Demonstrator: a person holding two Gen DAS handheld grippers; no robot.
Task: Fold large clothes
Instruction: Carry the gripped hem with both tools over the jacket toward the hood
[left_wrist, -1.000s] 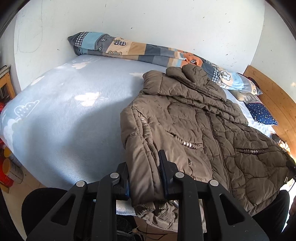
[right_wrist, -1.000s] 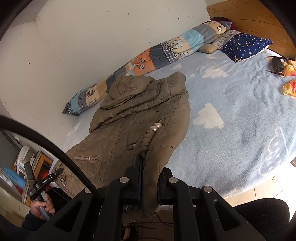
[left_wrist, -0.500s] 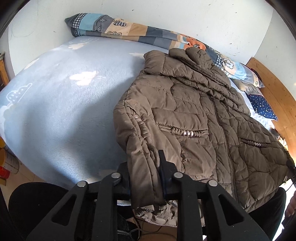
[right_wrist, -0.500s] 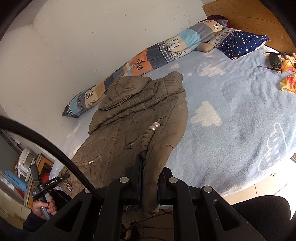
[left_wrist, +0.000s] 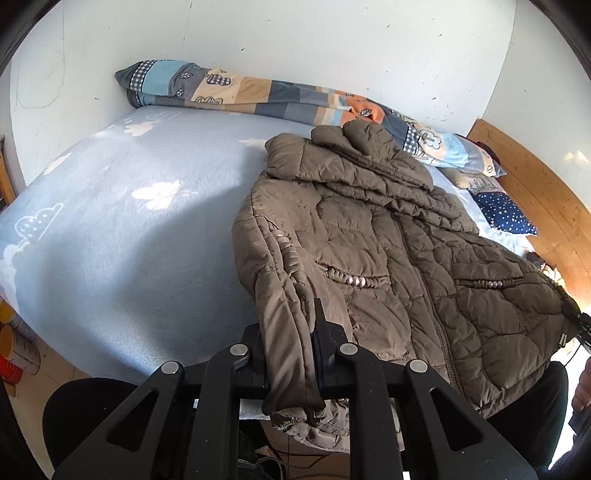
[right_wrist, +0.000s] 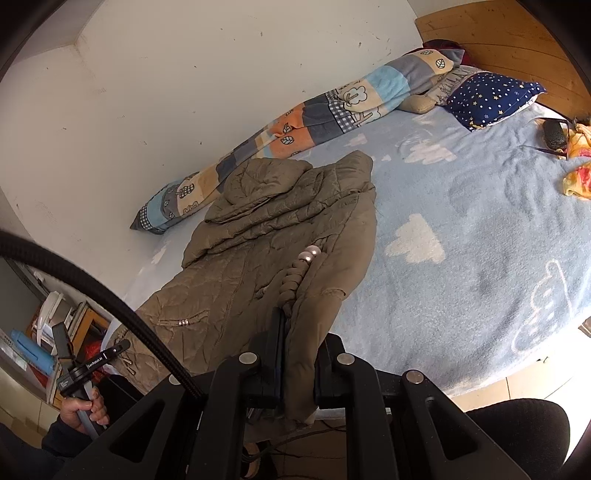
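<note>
A brown quilted jacket (left_wrist: 388, 251) lies face up on the bed (left_wrist: 122, 229), its hood toward the wall and its hem hanging over the near edge. The left gripper (left_wrist: 291, 354) is clamped tight on a fold of the jacket's hem corner, the cloth pinched between its fingers and bunching below them. The right gripper (right_wrist: 299, 365) grips the opposite hem corner the same way, a row of pale snaps (right_wrist: 308, 254) running just ahead of it. Beyond the jacket a patchwork blanket (right_wrist: 314, 122) stretches along the wall, and a starry blue pillow (right_wrist: 491, 98) rests by the wooden headboard (right_wrist: 498, 40), far ahead and right of the right gripper. To its lower left, a hand (right_wrist: 83, 410) holds the left gripper's handle.
</note>
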